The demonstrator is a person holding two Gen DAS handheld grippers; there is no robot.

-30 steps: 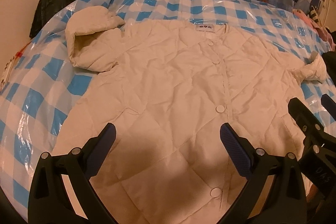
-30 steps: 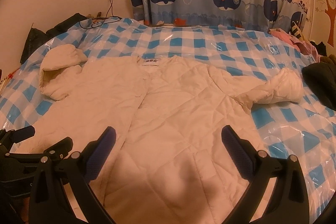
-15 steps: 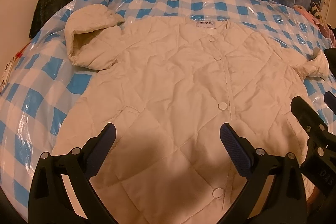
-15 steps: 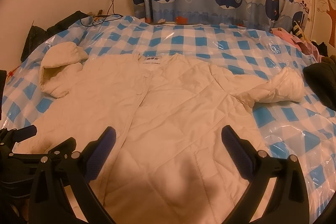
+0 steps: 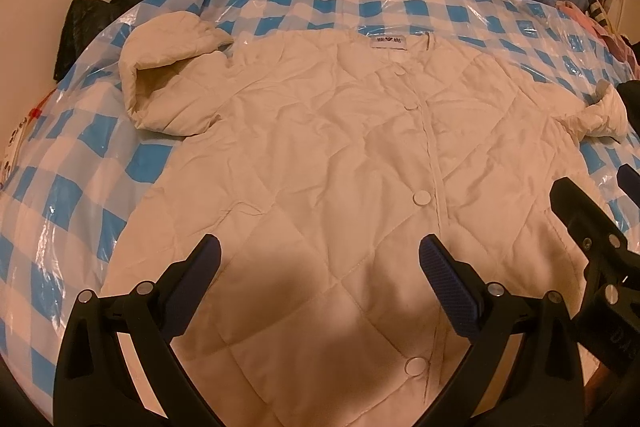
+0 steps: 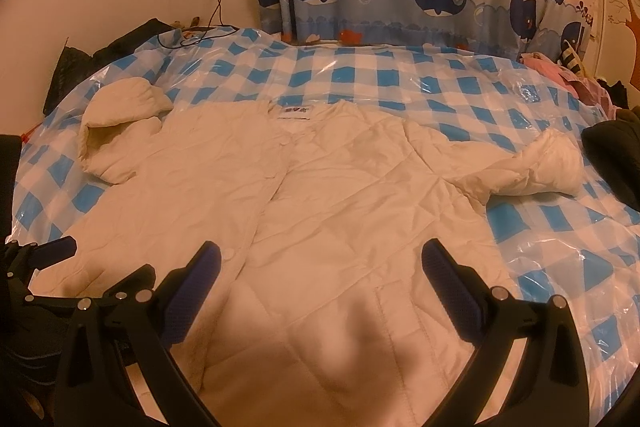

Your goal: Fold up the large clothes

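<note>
Left gripper (image 5: 320, 251): spread, empty, edged slightly forward over jacket (image 5: 340, 167) since 1 s ago. Jacket: flat, front up on checked cover (image 5: 64, 195), unchanged; no fold begun. Neck label (image 5: 387, 42): dark print, unreadable. Right gripper (image 6: 320, 259): spread, empty, above hem, barely advanced.

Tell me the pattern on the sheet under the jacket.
Blue and white checks on the sheet, under clear plastic; clearest in the right wrist view.

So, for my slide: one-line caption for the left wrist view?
Open left tongs hover over a cream quilted jacket spread flat on a blue-checked cover.
</note>
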